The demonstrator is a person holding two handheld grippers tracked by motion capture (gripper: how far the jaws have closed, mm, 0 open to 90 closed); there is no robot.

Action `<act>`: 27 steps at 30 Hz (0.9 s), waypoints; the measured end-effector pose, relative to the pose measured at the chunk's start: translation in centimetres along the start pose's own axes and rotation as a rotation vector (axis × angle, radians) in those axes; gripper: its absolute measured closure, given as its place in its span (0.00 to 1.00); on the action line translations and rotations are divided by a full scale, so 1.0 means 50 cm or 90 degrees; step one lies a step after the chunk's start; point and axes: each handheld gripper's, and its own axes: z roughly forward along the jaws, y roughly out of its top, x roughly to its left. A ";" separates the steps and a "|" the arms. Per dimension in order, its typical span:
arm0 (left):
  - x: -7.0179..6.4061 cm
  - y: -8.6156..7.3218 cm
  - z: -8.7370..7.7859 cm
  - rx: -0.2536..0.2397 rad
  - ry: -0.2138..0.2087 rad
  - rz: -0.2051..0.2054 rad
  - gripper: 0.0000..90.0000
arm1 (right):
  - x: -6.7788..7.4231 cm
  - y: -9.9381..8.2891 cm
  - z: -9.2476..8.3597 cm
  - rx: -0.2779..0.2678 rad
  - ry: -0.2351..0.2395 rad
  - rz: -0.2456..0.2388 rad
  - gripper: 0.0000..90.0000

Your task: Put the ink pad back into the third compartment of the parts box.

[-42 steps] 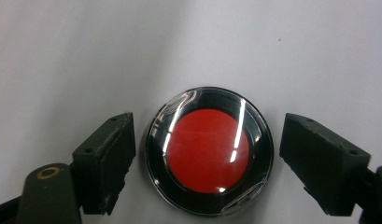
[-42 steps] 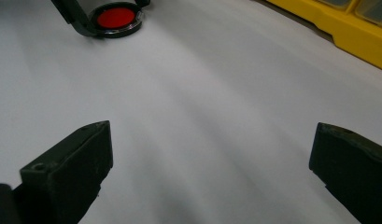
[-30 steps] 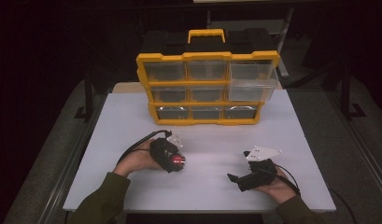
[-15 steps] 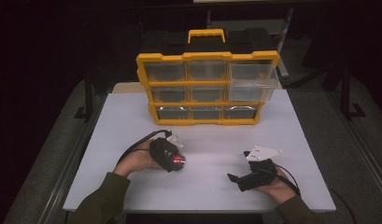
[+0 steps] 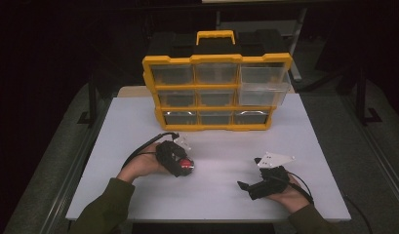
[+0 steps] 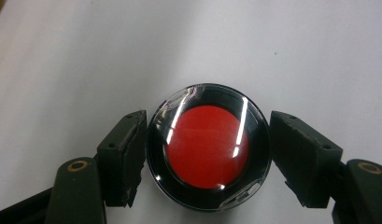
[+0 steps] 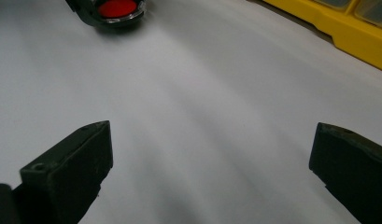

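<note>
- Red-centred round case (image 6: 208, 147) lies on white table (image 5: 221, 141), pinched by left gripper (image 6: 207, 149)
- Right gripper (image 7: 209, 172) spread wide, holding nothing
- Risk: glossy curved rim may slip from pads when lifted

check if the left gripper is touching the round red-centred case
Touching: in the left gripper view both pads of the left gripper press against the sides of the round case, with no gap visible.

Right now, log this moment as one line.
left gripper: shut on round red-centred case | right gripper: open, empty | yellow drawer organizer: one drawer out
</note>
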 end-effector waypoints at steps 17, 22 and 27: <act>0.008 0.054 -0.056 -0.053 -0.025 0.009 0.33 | 0.000 0.000 -0.001 -0.003 -0.001 -0.002 0.00; 0.010 0.068 -0.069 -0.054 -0.022 0.018 0.33 | 0.000 0.000 -0.001 -0.003 -0.001 -0.001 0.00; 0.010 0.084 -0.084 -0.061 -0.025 0.027 0.33 | 0.001 0.000 -0.001 -0.003 -0.001 -0.001 0.00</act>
